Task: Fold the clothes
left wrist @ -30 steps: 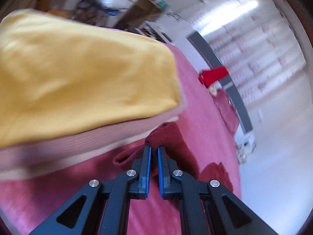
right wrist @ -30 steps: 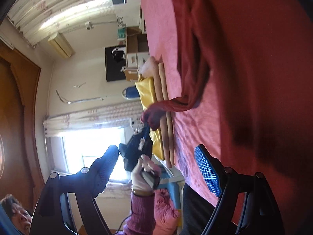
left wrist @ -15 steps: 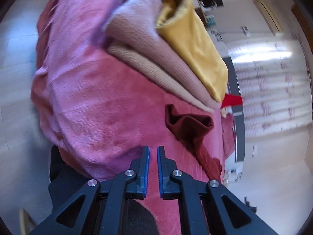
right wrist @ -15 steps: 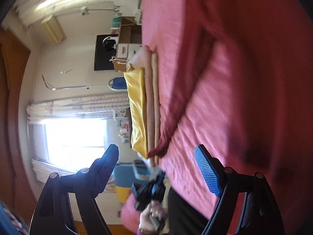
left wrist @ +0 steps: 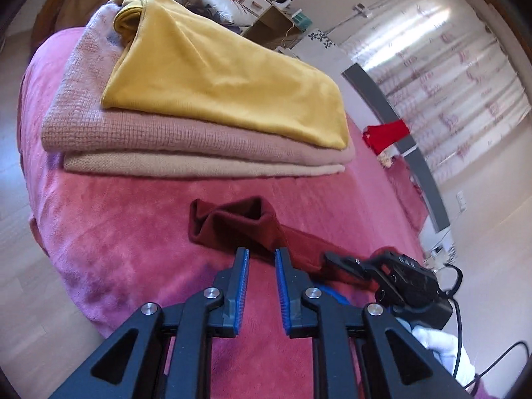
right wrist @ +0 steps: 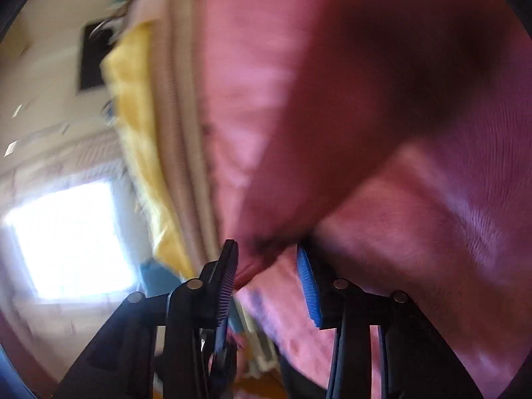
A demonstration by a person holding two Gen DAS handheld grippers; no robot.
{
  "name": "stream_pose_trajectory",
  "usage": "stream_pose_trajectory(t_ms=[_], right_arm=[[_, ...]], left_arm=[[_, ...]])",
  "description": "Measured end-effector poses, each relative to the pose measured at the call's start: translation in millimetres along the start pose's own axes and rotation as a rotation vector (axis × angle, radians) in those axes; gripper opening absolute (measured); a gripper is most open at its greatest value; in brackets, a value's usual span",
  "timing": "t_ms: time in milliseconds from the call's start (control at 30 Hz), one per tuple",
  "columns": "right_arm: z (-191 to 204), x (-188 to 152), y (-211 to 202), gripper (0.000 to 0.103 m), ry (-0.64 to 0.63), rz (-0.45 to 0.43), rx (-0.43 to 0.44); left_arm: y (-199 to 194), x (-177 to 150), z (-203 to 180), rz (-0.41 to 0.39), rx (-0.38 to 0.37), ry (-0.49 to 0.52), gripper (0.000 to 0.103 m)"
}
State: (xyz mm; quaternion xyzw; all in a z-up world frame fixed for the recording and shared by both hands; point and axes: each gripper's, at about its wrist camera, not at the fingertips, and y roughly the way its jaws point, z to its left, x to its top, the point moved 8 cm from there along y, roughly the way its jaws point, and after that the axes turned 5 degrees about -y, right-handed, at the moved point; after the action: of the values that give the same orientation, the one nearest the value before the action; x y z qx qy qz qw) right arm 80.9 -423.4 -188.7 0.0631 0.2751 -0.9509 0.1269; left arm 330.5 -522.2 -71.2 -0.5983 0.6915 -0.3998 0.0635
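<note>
Since half a second ago, the left gripper (left wrist: 260, 255) has parted its jaws from nearly closed to a narrow gap, and the right gripper (right wrist: 267, 259) has narrowed from wide open to a moderate gap while swinging in toward the cloth.

**Left wrist view.** In the upper left of the frame, a folded stack (left wrist: 186, 123) lies on the pink blanket (left wrist: 133, 239): a yellow garment (left wrist: 219, 79) on top, a pink knit and a beige knit below. At centre, the dark red garment (left wrist: 232, 229) lies on the blanket, its cuff end bunched and standing open, a long strip running toward the lower right. The left gripper hovers just short of this cloth, jaws slightly apart and empty. At lower right, the right gripper's black body appears beside the strip.

**Right wrist view.** The frame is heavily blurred. The jaws stand apart, with a corner of reddish cloth (right wrist: 262, 252) between them; whether it is pinched cannot be determined.

**Hazards.**
- Both grippers work near the same strip. A collision is possible if either closes in further.
- The blanket is plush and close in colour to the garment. A low pinch may catch the blanket together with the cloth.
- The stack lies near. A wide sweep of the garment may topple the yellow garment.
</note>
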Motion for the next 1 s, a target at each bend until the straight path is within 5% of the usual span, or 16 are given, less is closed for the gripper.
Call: stream_pose_trajectory(t_ms=[100,133,167,433,500,667,733,800,833,900,1000], right_arm=[[-3.3,4.8,1.9,0.036,0.037,-0.031,0.039],[-1.6,3.4,0.8,0.029,0.005,-0.028,0.031],[0.2,1.2,-1.1,0.011,-0.031,-0.026,0.022],[-9.3,-63.5,-31.5,0.008,-0.256,0.059,-0.052],[-25.2,-79.7,-33.5,0.014,-0.284,0.103,-0.106],[-25.8,-88.8,-58.5,0.022,-0.351,0.177,-0.078],[-4.1,-66.0,-84.8,0.024,-0.480,0.088,-0.123],[18.9,-30.0,-111.0,0.063,-0.596,-0.024,-0.203],[26.8,-4.3,-120.6,0.072,-0.622,-0.080,-0.267],[36.5,39.1,-131.6,0.076,-0.644,-0.154,-0.374],[31.0,80.3,-121.2,0.075,-0.593,-0.147,-0.474]], left_arm=[[0.3,-11.8,9.9,0.023,0.026,-0.012,0.016],[0.6,-15.5,14.1,0.033,0.032,-0.026,0.016],[1.2,-18.7,18.6,0.045,0.035,-0.044,0.016],[-1.8,-27.3,32.2,0.061,0.049,-0.178,0.016],[0.8,-31.3,33.3,0.078,0.064,-0.186,0.016],[-4.8,-34.9,40.8,0.095,0.058,-0.223,0.016],[-4.0,-28.2,44.4,0.080,0.047,-0.237,0.016],[-0.6,-19.5,46.3,0.065,0.043,-0.231,0.018],[2.5,-14.8,46.1,0.060,0.045,-0.219,0.022],[12.6,-10.2,45.8,0.094,0.060,-0.202,0.023],[23.4,-4.9,46.7,0.139,0.073,-0.186,0.027]])
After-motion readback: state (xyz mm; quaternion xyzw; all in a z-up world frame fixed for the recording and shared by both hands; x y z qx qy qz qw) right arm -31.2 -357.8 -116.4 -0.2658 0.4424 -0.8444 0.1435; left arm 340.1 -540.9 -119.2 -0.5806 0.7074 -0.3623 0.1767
